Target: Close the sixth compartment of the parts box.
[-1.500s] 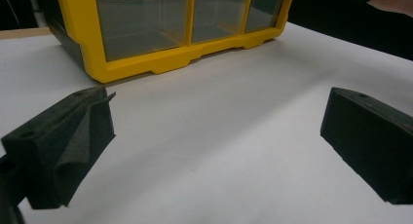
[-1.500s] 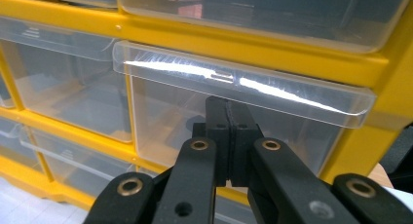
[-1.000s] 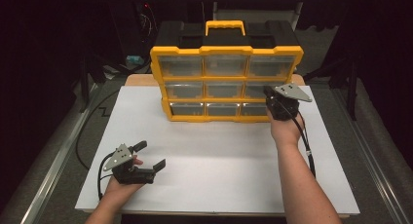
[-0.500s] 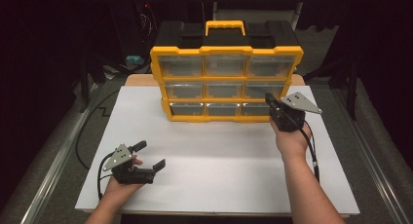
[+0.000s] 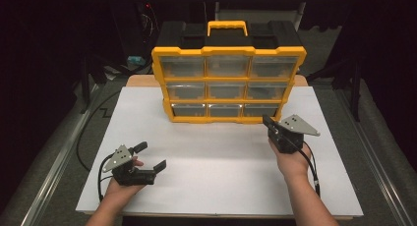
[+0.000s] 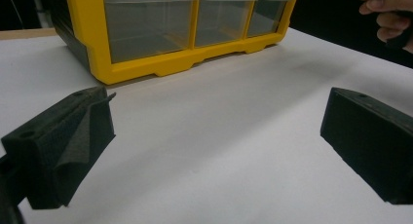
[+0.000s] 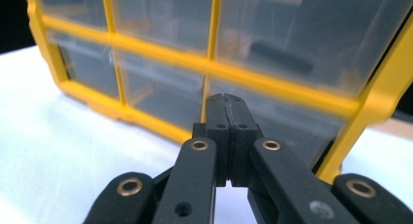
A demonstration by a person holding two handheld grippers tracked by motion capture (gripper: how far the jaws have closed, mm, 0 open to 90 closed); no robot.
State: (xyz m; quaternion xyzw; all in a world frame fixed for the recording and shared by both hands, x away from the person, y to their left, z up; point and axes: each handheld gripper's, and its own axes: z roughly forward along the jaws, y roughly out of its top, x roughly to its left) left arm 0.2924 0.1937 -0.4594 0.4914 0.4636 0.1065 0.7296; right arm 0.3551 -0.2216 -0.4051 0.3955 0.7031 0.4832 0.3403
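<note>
Since a second ago the right gripper [image 5: 267,121] has come back from the front of the drawer cabinet [image 5: 228,83] and sunk toward the white board [image 5: 216,162]; it was up against the bottom right drawer [image 5: 261,109] and now hangs just off the cabinet's lower right corner, not touching it. The left gripper [image 5: 150,156] has stayed where it was, near the front left of the board.

The cabinet stands upright at the back of the board, well apart from the left gripper and just ahead of the right one, whose tips point at it.

The right jaws are pressed together with nothing between them; the left jaws stand wide apart, empty.

The nine clear drawers are too hazy to tell their contents.
</note>
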